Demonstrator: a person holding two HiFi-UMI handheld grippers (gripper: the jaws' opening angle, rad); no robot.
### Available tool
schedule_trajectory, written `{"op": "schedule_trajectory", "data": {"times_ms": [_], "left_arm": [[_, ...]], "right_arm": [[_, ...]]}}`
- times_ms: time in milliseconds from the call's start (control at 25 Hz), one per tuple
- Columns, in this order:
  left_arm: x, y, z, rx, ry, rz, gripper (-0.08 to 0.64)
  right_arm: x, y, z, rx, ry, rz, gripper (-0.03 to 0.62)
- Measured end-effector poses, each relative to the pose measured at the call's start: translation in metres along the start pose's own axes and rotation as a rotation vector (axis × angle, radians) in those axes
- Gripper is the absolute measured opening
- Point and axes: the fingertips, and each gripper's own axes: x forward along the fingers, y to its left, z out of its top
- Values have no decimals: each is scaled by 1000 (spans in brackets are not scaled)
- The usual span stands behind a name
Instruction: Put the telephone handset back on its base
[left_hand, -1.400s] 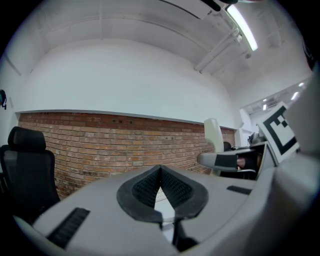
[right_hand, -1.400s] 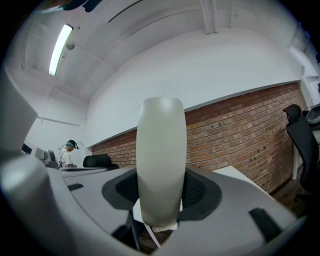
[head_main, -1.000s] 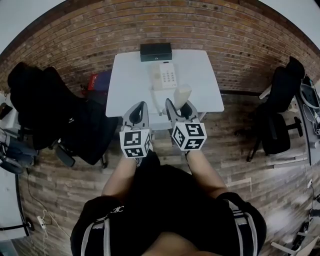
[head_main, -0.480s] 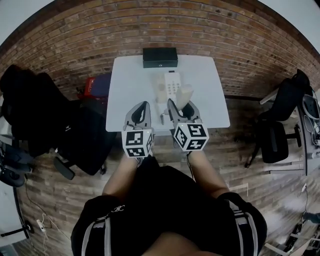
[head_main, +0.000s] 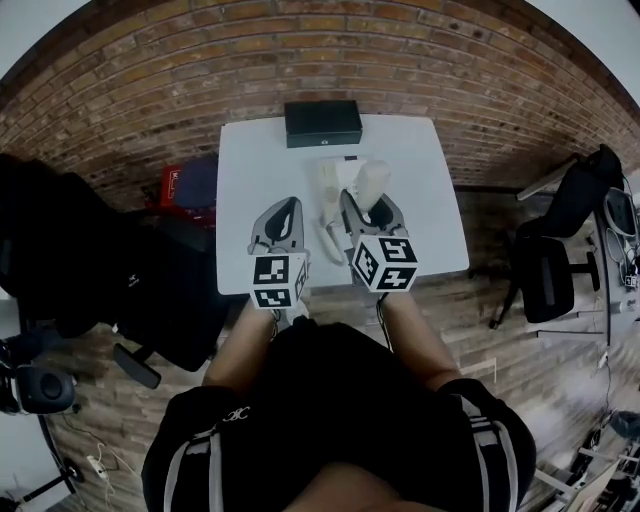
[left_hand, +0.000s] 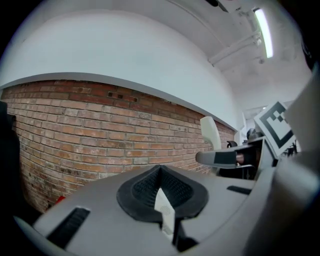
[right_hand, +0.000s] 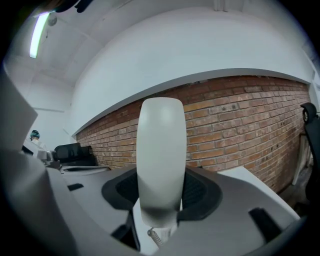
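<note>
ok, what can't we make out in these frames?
- Cradle and keypad of the base: head view, partly covered by the handset and right gripper, and too small besides.
- The base in both gripper views: out of frame, since the cameras face the brick wall.
- Lower end of the handset: right gripper view, buried in the claw.
- The black box: head view, too small to identify.
- Gap between handset and base: no view settles it.

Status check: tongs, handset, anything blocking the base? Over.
Left tongs shut, empty, short of the base. Right tongs shut on handset, upright, not yet seated. Black box at far edge of table, clear of base.
</note>
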Motion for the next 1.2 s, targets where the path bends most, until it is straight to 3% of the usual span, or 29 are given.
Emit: {"op": "schedule_trajectory", "data": {"times_ms": [440,1200], "left_arm": [[44,37,-22,-32,75,-37,0],[72,39,-63,-92,172,38,0]], "right_arm": [[56,-18,-21,10,95,-68,183],[120,-58,-126,-38,540,-16,183]]}}
